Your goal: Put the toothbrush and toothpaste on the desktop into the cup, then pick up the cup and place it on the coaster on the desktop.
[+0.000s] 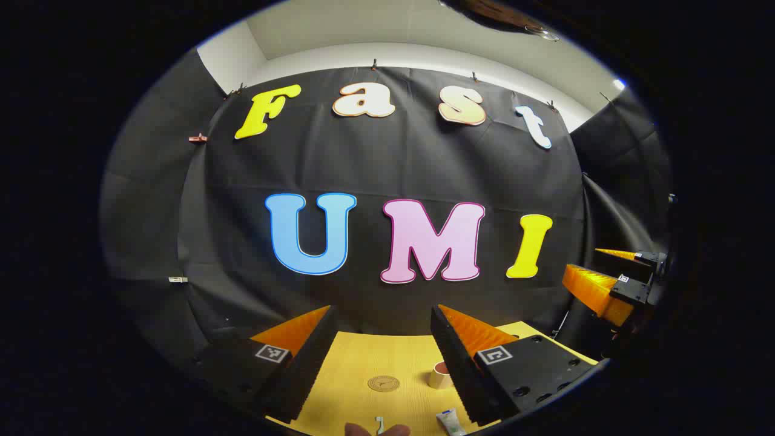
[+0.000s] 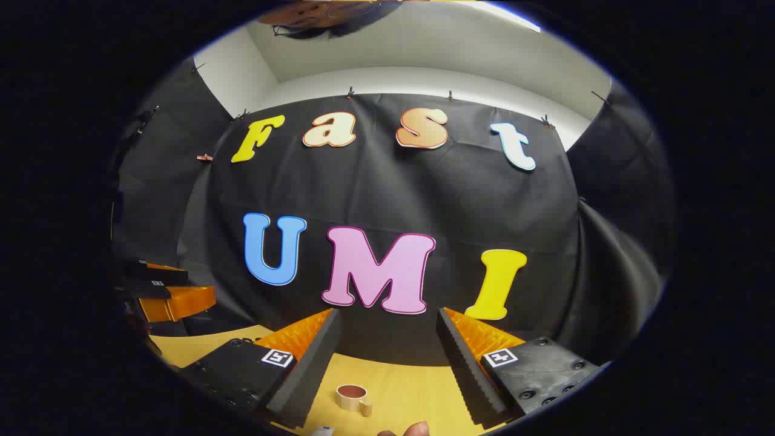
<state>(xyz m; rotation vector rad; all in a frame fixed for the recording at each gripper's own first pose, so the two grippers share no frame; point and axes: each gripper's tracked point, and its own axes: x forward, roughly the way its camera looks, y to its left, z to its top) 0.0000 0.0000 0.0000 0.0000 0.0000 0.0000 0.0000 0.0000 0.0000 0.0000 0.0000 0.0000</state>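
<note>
In the left gripper view, the left gripper (image 1: 381,330) hangs above the desk (image 1: 357,363) with fingers spread, and below lie the coaster (image 1: 383,383), toothbrush (image 1: 379,424), cup (image 1: 440,375) and toothpaste (image 1: 450,422). The right gripper (image 2: 387,333), fingers also spread and empty, looks down on the cup (image 2: 353,398).

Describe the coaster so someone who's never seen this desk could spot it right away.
Start at the yellow wooden desktop in front of the black cloth wall. In the left gripper view, the coaster lies flat near its middle, just left of the cup. It is a thin round disc in wood tones with a dark ring, where the cup stands tall.
</note>
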